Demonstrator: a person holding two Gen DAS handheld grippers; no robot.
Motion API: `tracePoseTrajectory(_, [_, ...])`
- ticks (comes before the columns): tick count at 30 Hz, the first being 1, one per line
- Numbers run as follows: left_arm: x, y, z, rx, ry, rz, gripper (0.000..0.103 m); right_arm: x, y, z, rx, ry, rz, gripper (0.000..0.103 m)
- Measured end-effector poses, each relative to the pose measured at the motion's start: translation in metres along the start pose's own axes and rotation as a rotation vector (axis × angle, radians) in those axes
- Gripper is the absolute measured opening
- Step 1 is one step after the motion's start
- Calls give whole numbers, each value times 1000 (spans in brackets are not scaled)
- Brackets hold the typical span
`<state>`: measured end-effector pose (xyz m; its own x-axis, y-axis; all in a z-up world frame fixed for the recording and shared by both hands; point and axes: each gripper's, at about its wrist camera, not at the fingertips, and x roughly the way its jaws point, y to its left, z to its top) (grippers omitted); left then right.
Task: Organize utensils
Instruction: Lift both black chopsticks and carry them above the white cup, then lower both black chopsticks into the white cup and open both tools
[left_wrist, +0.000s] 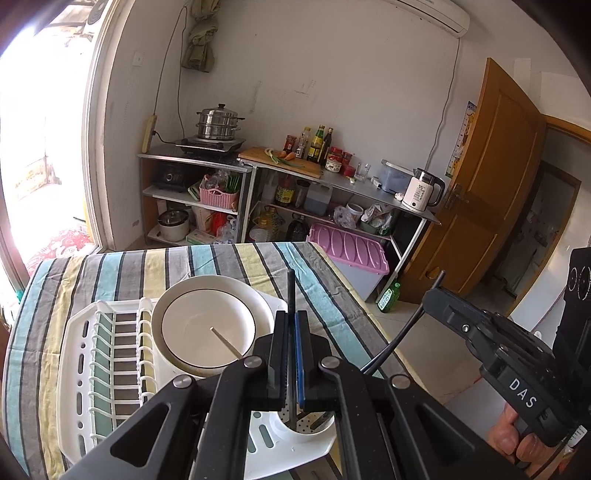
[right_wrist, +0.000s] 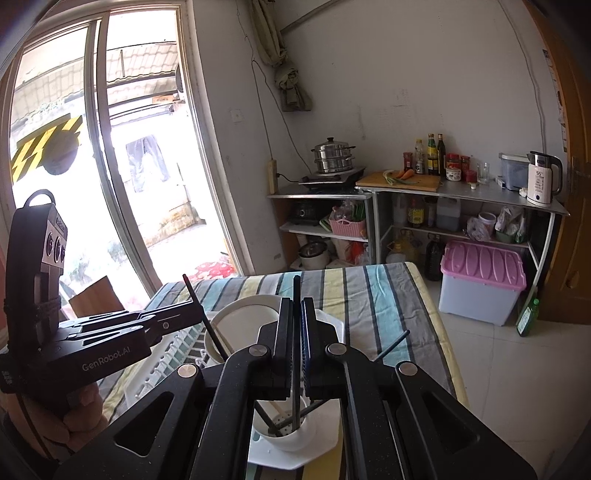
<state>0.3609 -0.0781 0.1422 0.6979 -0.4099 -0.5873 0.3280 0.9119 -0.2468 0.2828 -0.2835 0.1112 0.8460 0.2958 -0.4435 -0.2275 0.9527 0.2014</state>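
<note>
each gripper, left gripper (left_wrist: 291, 354) and right gripper (right_wrist: 296, 343), is clamped on a thin black chopstick (left_wrist: 291, 291) directly above the white perforated utensil cup (right_wrist: 291, 434). two dark chopsticks already lean inside; both held ones remain to be dropped.

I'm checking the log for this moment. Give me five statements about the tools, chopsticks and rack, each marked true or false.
1. The left tool is shut on a black chopstick. True.
2. The right tool is open and holds nothing. False: it is shut on a black chopstick.
3. The white cup already holds chopsticks. True.
4. The bowl lies on the bare tablecloth. False: it rests on the white drying rack.
5. The tablecloth is plain red. False: it is striped.
</note>
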Motion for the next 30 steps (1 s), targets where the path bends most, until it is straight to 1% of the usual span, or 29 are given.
tracePoseTrajectory(5, [6,5,-1,10,4,29,3,9,-10,-3,11,21,-23,4])
tracePoseTrajectory(13, [26,12,8,15,19,103,4,16,-22,0,37,50,-38,4])
tracePoseTrajectory(16, [30,18,7,-3,27,96,4,18,-24,-2,30,70,-48,5])
tracePoseTrajectory(18, [31,20,5,-10,28,96,4,16,-23,-3,21,64,-54,11])
tracePoseTrajectory(21, [31,21,2,-5,34,98,4,13,-22,-5,17,61,-47,12])
tracePoseTrajectory(25, [19,18,-5,4,21,103,4,5,-19,-10,9,53,-44,13])
tracePoseTrajectory(30, [-15,12,-28,24,-17,102,4,-17,-9,-23,-11,39,-35,13])
